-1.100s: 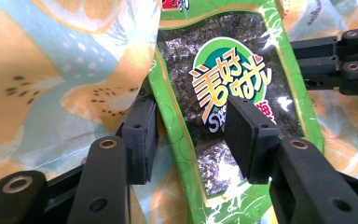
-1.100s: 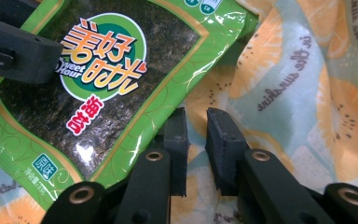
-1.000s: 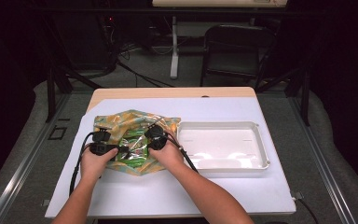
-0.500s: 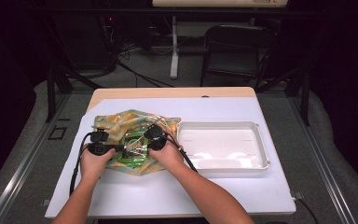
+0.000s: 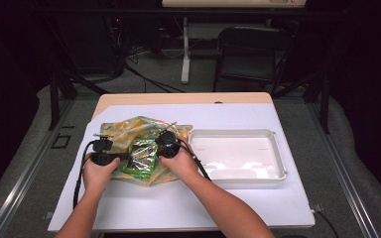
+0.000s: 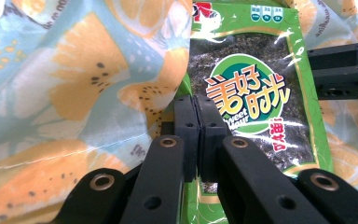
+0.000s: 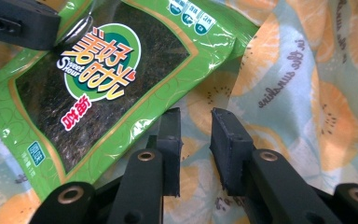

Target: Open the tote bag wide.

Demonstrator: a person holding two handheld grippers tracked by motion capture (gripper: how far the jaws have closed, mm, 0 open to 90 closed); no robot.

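Observation:
A green snack packet [image 5: 141, 157] lies flat on a cloth bag [image 5: 129, 128] printed with orange fruit on light blue. My left gripper [image 5: 128, 157] comes at the packet from the left. Its jaws have just been closing and now stand shut [image 6: 196, 106] on the packet's [image 6: 251, 93] left edge, beside a fold of the cloth [image 6: 74, 93]. My right gripper [image 5: 157, 148] is at the packet's right side. Its jaws have just been opening and stand open [image 7: 196, 119] over the cloth [image 7: 298, 93], just off the packet's [image 7: 98, 88] edge, with nothing pinched between them.
An empty white tray [image 5: 278, 166] stands to the right of the bag on the white table cover [image 5: 178, 208]. A black chair [image 5: 248, 49] and stand legs are on the floor beyond the table's far edge.
Both hands have stayed nearly where they were. The green packet now shows more plainly on the cloth between the two grippers.

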